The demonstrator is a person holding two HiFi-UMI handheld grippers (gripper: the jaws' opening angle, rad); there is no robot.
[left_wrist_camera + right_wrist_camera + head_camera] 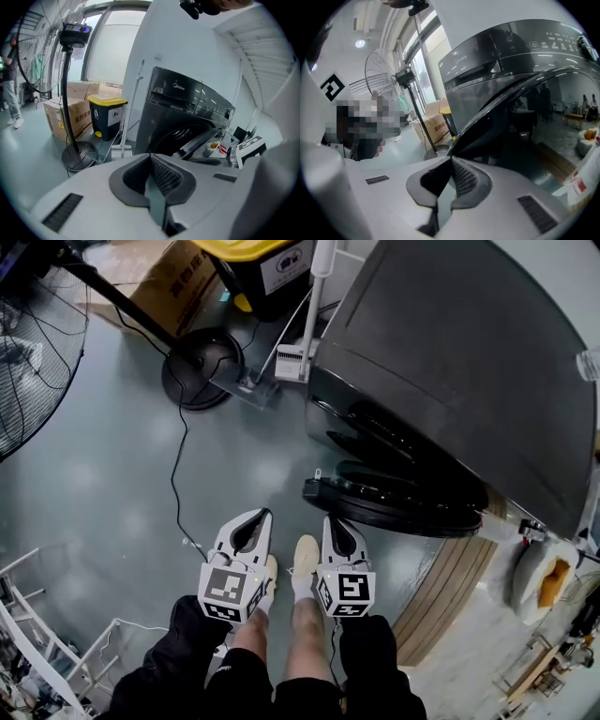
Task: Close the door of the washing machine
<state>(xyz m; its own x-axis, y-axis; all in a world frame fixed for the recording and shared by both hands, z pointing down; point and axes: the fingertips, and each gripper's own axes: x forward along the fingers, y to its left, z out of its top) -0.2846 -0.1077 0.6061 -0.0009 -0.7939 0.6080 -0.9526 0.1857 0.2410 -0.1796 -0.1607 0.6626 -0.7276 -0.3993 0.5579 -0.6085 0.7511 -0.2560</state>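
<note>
The dark grey washing machine (469,362) stands at the upper right of the head view. Its round door (394,501) hangs open, swung out low over the floor. My left gripper (266,513) and right gripper (329,518) are side by side just short of the door, both shut with nothing between the pads. In the left gripper view the machine (187,105) and its open door (199,140) lie ahead beyond the left gripper (151,157). In the right gripper view the door's curved edge (497,110) looms just past the right gripper (451,159).
A standing fan's round base (200,367) and cable (175,474) are on the floor to the left, with a cardboard box (169,277) and a yellow-lidded black bin (267,263) behind. Wooden boards (450,587) lie beside the machine. A white rack (37,643) is at the lower left.
</note>
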